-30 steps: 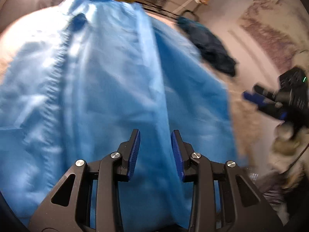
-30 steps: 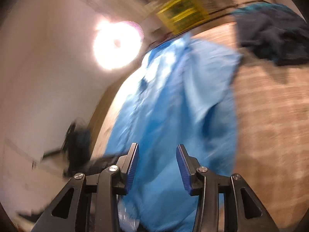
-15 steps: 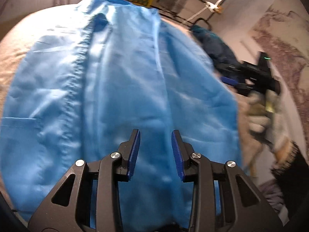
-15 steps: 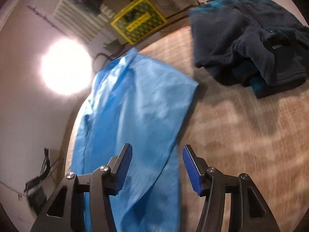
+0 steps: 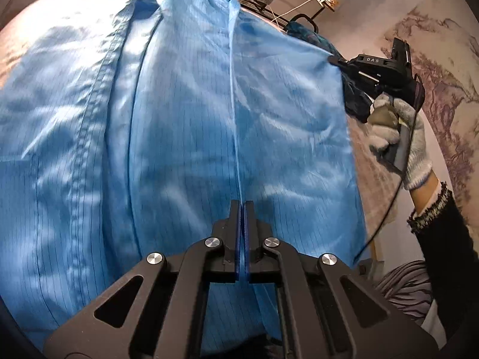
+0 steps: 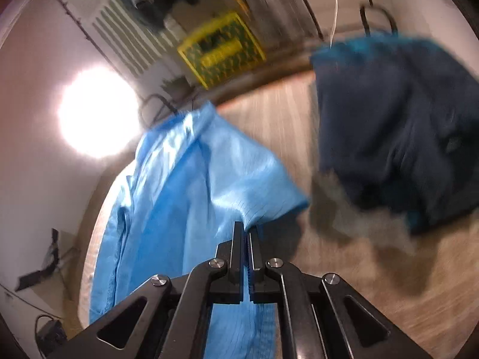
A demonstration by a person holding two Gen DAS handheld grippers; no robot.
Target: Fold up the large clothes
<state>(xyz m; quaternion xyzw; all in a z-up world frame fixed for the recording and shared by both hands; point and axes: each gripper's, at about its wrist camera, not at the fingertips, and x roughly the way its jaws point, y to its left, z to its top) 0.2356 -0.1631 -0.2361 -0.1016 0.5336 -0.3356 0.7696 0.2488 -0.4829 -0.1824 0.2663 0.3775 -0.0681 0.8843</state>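
Light blue garment (image 5: 185, 137), thin pinstriped cloth, lies spread over a tan table (image 6: 278, 110); its long axis runs straight away from the left gripper (image 5: 242, 206), from the hem end near the claw out to the collar (image 5: 149, 3) at the far end. A front placket with a stitched seam (image 5: 89, 137) runs the same way, off to the left of that claw. A sharp crease (image 5: 235, 104) starts right at the left fingertips and goes dead ahead up the cloth. Left gripper: fingers pressed together with the blue fabric pinched at that crease, pointing down and forward. Right gripper (image 6: 246, 229): fingers also pressed together, a corner of the garment's right edge bunched between them, the cloth fanning out ahead and to the left of it. In the left wrist view the right gripper (image 5: 335, 59) sits far ahead and to the right, at the garment's outer edge, held by a hand in a pale knit glove (image 5: 398, 137) with a dark sleeve behind it. Dark navy garment (image 6: 395, 125) lies heaped ahead and right of the right claw, apart from the blue one. Judgement: the right hand has the free side edge, so the fold likely goes across the long axis toward the placket, with the left claw's crease as the hinge line.
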